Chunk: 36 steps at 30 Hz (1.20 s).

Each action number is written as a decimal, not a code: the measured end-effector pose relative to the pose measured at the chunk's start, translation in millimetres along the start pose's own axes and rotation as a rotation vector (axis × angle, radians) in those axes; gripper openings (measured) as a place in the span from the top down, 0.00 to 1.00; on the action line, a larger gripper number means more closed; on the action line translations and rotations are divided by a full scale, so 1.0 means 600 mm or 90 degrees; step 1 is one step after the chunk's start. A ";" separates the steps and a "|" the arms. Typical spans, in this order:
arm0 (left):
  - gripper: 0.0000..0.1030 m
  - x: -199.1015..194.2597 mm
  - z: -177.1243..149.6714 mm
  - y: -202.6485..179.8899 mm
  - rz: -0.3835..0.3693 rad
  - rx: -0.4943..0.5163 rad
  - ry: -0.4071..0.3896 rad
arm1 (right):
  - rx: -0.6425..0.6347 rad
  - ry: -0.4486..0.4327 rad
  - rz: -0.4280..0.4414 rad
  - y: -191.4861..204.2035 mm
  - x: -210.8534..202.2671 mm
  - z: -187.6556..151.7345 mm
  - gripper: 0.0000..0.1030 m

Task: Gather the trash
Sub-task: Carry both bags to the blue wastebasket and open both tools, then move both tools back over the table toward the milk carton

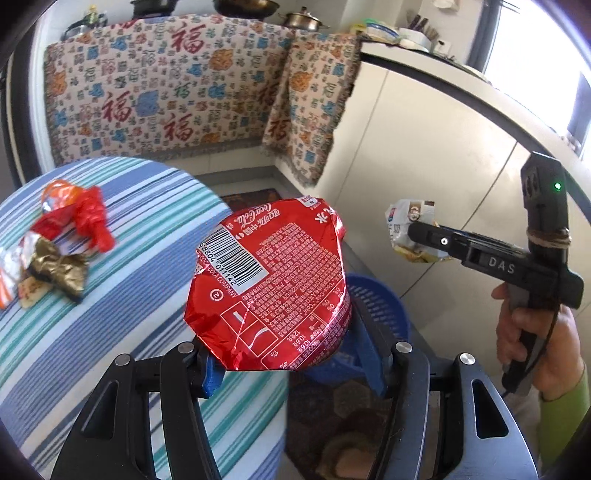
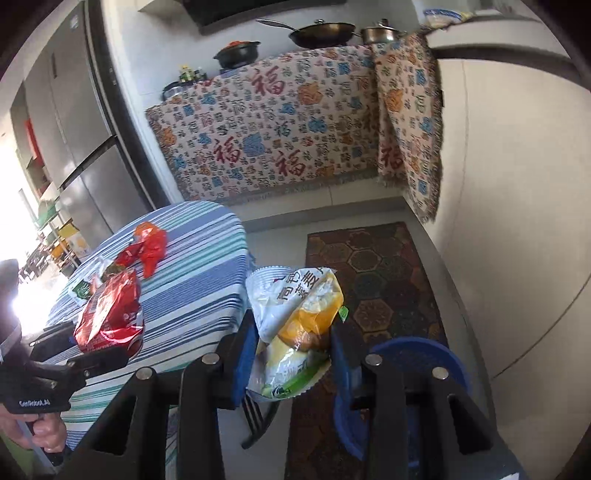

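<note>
Your left tool [image 1: 295, 354] clamps the red wrapper [image 1: 273, 284] above the desk [image 1: 110, 314] edge, your right tool [image 2: 291, 354] pinches the yellow bag [image 2: 295, 325], and the blue bin [image 2: 424, 354] sits just below-right, nearer your right.

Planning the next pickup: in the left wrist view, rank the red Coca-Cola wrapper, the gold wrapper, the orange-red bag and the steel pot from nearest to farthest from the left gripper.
1. Red Coca-Cola wrapper, clamped in the left gripper.
2. Gold wrapper, on the table's left.
3. Orange-red bag, just behind it.
4. Steel pot, on the far counter.
</note>
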<state>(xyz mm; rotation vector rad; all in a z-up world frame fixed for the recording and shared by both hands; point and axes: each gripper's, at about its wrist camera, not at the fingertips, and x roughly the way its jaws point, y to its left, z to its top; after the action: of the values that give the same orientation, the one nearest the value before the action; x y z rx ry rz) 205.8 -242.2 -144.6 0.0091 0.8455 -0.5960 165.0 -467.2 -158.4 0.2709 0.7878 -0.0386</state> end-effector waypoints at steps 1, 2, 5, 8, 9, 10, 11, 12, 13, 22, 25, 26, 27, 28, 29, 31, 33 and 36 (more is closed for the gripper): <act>0.41 0.012 0.005 -0.015 -0.008 0.007 0.004 | 0.023 0.011 -0.008 -0.025 0.005 0.001 0.64; 0.41 0.026 0.008 -0.031 -0.017 0.013 0.010 | 0.045 0.023 -0.014 -0.050 0.010 0.001 0.64; 0.41 0.072 0.018 -0.077 -0.042 0.025 0.031 | 0.095 0.048 -0.049 -0.115 0.026 -0.006 0.64; 0.41 0.120 0.022 -0.121 -0.062 0.044 0.052 | 0.147 0.058 -0.077 -0.168 0.039 -0.028 0.64; 0.41 0.136 0.022 -0.134 -0.069 0.049 0.059 | 0.167 0.067 -0.081 -0.184 0.045 -0.038 0.64; 0.41 0.151 0.021 -0.144 -0.075 0.054 0.066 | 0.179 0.075 -0.085 -0.198 0.049 -0.043 0.64; 0.41 0.167 0.020 -0.153 -0.080 0.057 0.073 | 0.190 0.083 -0.087 -0.210 0.055 -0.048 0.64; 0.41 0.183 0.017 -0.162 -0.083 0.060 0.080 | 0.197 0.091 -0.088 -0.219 0.059 -0.052 0.63; 0.41 0.198 0.015 -0.170 -0.087 0.061 0.088 | 0.204 0.099 -0.090 -0.225 0.062 -0.056 0.63; 0.41 0.305 -0.002 -0.206 -0.096 0.079 0.149 | 0.245 0.120 -0.101 -0.272 0.076 -0.072 0.61; 0.40 0.326 -0.006 -0.208 -0.096 0.083 0.163 | 0.260 0.120 -0.097 -0.283 0.081 -0.071 0.60; 0.40 0.334 -0.007 -0.210 -0.097 0.085 0.167 | 0.267 0.118 -0.093 -0.286 0.084 -0.071 0.60; 0.40 0.343 -0.010 -0.212 -0.101 0.089 0.173 | 0.275 0.115 -0.091 -0.289 0.082 -0.073 0.57; 0.39 0.351 -0.014 -0.213 -0.104 0.091 0.178 | 0.282 0.110 -0.088 -0.292 0.083 -0.073 0.53; 0.32 0.360 -0.017 -0.213 -0.107 0.094 0.181 | 0.290 0.105 -0.086 -0.296 0.082 -0.072 0.46; 0.19 0.371 -0.028 -0.214 -0.103 0.094 0.181 | 0.306 0.091 -0.097 -0.303 0.076 -0.071 0.43; 0.18 0.379 -0.033 -0.212 -0.096 0.085 0.181 | 0.313 0.072 -0.108 -0.306 0.066 -0.068 0.43; 0.18 0.359 -0.029 -0.204 -0.083 0.068 0.160 | 0.304 0.041 -0.127 -0.303 0.047 -0.061 0.43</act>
<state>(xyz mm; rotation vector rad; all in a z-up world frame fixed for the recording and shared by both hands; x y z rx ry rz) 242.8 -446.4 -281.1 0.1291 1.0629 -0.7721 135.1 -631.2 -244.2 0.6469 0.8611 -0.4118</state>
